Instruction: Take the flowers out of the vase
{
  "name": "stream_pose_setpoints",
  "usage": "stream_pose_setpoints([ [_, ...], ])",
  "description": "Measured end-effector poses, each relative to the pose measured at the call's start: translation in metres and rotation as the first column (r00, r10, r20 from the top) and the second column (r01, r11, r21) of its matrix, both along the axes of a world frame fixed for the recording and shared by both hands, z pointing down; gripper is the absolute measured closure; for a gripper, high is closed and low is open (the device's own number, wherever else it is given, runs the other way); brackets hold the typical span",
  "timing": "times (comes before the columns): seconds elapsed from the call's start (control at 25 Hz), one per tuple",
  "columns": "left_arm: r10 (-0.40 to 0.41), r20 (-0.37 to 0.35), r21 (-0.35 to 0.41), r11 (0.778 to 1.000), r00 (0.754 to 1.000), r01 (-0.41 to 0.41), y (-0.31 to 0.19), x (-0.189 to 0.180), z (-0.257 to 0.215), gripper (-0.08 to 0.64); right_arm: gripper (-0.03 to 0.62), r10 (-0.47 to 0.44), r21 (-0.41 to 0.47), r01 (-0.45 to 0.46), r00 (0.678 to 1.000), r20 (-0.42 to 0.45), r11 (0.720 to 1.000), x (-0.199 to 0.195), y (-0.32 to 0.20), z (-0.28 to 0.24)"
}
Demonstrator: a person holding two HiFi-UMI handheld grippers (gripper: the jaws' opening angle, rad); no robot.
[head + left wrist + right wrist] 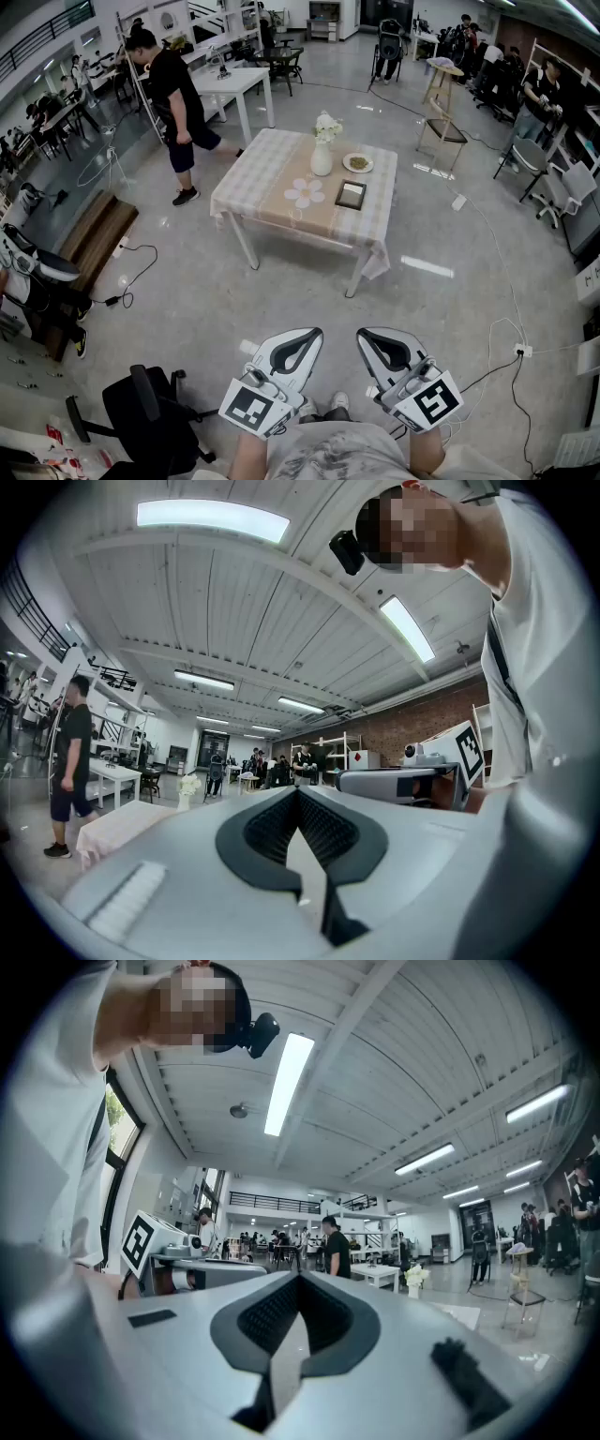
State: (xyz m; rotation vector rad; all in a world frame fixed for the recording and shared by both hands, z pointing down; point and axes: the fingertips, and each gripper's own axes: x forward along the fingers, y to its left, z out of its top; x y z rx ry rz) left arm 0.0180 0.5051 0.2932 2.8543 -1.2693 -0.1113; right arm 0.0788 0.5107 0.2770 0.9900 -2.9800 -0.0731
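Note:
A white vase (322,157) with white flowers (327,127) stands on a table (253,178) with a checked cloth, far ahead of me. Both grippers are held close to my body, well short of the table and pointing level. My left gripper (313,334) is shut with nothing in it, its jaws meeting at the tip (298,791). My right gripper (365,334) is also shut and empty, seen again in its own view (300,1277). The flowers show small and distant in the left gripper view (191,782) and in the right gripper view (413,1277).
On the table lie a plate (357,162), a dark framed slab (351,194) and a flower-shaped mat (305,192). A person in black (173,103) walks left of it. A black office chair (150,412) stands at my left, a wooden stool (442,117) behind, and cables (511,281) on the floor.

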Motion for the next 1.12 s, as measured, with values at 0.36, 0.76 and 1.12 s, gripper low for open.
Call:
stream_pose_setpoints([
  [0.36,-0.007,0.016,0.000,1.000,1.000,0.007,0.007,0.015,0.001,0.551,0.577,-0.005,-0.007,0.005,1.000,0.011,1.000,0.013,0.001,0.001],
  [0.76,-0.071,0.021,-0.006,0.997,0.997,0.071,0.002,0.034,0.005,0.551,0.575,-0.030,0.011,0.030,0.999,0.013,0.999,0.035,-0.002,0.006],
  [1.12,-0.118,0.025,0.013,0.993,0.993,0.118,-0.003,0.053,-0.001,0.551,0.575,-0.052,0.017,0.052,0.999,0.009,0.999,0.057,-0.009,0.007],
])
